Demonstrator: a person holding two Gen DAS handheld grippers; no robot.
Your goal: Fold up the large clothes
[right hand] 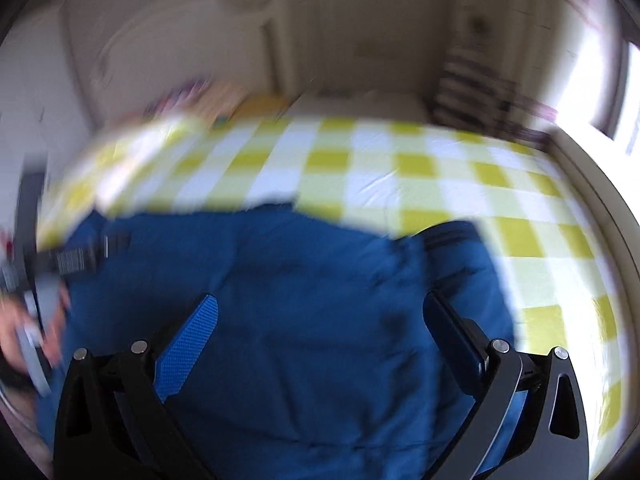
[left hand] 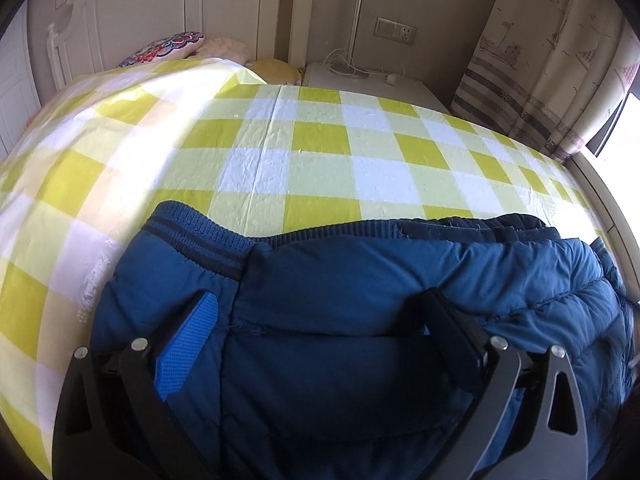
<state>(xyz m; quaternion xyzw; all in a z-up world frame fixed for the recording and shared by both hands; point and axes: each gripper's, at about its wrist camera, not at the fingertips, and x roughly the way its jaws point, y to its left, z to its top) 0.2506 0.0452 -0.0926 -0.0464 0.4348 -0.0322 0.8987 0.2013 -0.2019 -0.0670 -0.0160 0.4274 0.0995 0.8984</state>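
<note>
A blue padded jacket (left hand: pixel 340 280) lies on a bed with a yellow and white checked sheet (left hand: pixel 320 148). Its ribbed hem and a cuff (left hand: pixel 192 232) point away from me. My left gripper (left hand: pixel 320 312) is open, its fingers wide apart just above the jacket, holding nothing. In the blurred right wrist view the jacket (right hand: pixel 300 280) fills the lower middle. My right gripper (right hand: pixel 320 312) is open over it, empty. The left gripper and the hand holding it (right hand: pixel 32 320) show at the left edge of that view.
Pillows (left hand: pixel 176 46) lie at the bed's head against a white headboard (left hand: pixel 140 8). A white bedside cabinet (left hand: pixel 368 80) with cables stands beyond the bed. A patterned curtain (left hand: pixel 540 60) and a bright window are at the right. The bed's edge runs along the right.
</note>
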